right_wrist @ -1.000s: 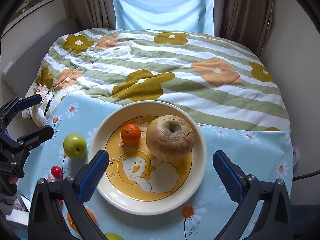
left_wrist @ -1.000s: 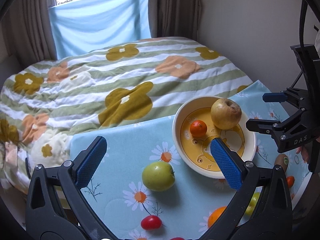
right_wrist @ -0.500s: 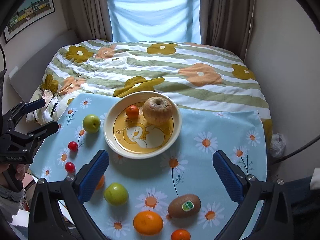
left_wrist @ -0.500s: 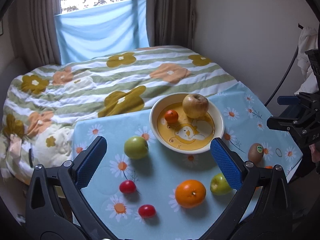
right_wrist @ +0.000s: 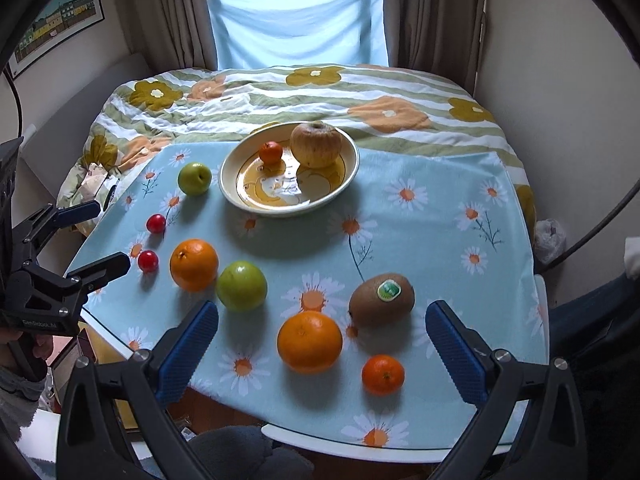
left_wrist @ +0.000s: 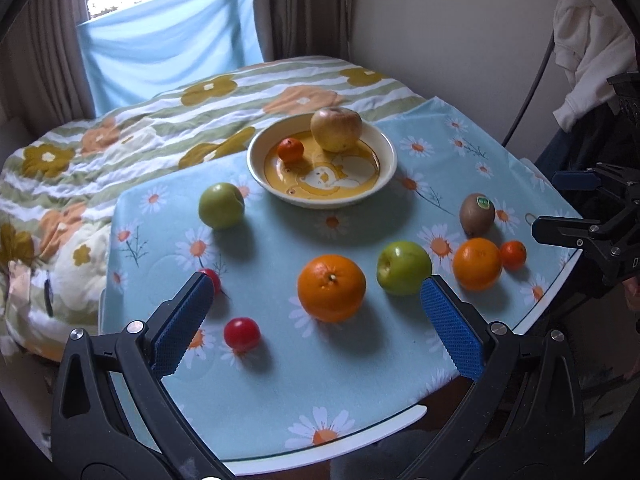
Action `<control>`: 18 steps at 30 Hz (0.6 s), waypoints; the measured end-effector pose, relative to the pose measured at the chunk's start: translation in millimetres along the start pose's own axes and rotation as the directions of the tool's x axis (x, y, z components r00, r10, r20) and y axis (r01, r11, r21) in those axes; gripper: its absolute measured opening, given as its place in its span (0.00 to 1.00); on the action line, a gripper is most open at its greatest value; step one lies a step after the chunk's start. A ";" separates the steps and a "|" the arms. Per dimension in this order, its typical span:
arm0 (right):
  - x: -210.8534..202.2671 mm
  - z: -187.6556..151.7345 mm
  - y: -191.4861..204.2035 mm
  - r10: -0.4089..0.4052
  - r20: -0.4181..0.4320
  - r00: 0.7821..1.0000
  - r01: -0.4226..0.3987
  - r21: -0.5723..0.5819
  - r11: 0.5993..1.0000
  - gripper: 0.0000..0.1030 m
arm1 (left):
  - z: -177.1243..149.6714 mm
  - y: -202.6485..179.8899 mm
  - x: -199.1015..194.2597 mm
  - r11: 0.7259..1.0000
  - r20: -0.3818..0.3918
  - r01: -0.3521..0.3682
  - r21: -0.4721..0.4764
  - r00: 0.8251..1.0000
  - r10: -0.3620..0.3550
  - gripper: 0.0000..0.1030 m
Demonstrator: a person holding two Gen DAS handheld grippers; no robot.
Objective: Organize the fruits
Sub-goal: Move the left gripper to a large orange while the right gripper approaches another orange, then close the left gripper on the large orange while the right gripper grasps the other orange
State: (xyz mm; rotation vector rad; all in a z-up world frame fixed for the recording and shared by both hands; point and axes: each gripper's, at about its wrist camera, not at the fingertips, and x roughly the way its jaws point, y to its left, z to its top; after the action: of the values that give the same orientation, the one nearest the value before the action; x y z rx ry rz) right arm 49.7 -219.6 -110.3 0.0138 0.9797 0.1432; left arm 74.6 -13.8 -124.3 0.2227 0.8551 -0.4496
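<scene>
Blue padded fingers on both tools stand wide apart and hold nothing. Compared with a second ago, both cameras have pulled back from the plate [right_wrist: 348,156]: then it filled the right view, and now the whole daisy-print tabletop [right_wrist: 440,216] shows with all the loose fruit on it.

The plate sits at the far side of the tabletop with a yellowish apple [right_wrist: 316,145] and a small mandarin [right_wrist: 271,152] in it. Behind it lies a bed with a striped flowered quilt [right_wrist: 280,92]; a blue cloth [right_wrist: 296,20] hangs at the window between curtains.

In the right view, the right hand-held gripper [right_wrist: 322,350] hovers over the near edge, with a large orange [right_wrist: 310,341] between its fingers' line of sight, a kiwi [right_wrist: 381,299] with a sticker just beyond it and a small mandarin [right_wrist: 383,374] near the right finger. A green apple [right_wrist: 241,286] and a second orange [right_wrist: 194,265] touch or nearly touch to the left. Two cherry tomatoes [right_wrist: 148,261] and another green apple [right_wrist: 195,178] lie farther left.

The left hand-held gripper [left_wrist: 318,322], seen from the left view, hangs over the left near corner; the second orange [left_wrist: 331,288] sits just ahead between its open fingers, clear of both.
</scene>
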 end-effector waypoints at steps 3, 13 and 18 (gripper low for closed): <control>7.2 -17.3 1.6 0.017 -0.008 1.000 -0.017 0.051 0.999 1.00 | -9.7 -5.0 11.0 0.999 -0.028 0.019 0.047 0.999 -0.018 1.00; 35.6 -47.4 16.9 -0.043 -0.007 0.999 0.043 0.069 0.997 0.97 | -20.7 -11.0 59.5 0.989 -0.100 0.059 0.137 0.994 -0.046 0.92; 55.0 -48.1 22.9 -0.059 -0.031 0.998 0.059 0.016 0.998 0.86 | -20.3 -14.7 79.8 0.982 -0.124 0.066 0.179 0.991 -0.044 0.88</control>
State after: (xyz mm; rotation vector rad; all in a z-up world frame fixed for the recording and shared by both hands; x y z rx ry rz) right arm 37.4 -192.5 -180.8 -0.0015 1.0109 0.0810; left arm 99.5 -42.7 -198.7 0.3990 0.9396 -0.5714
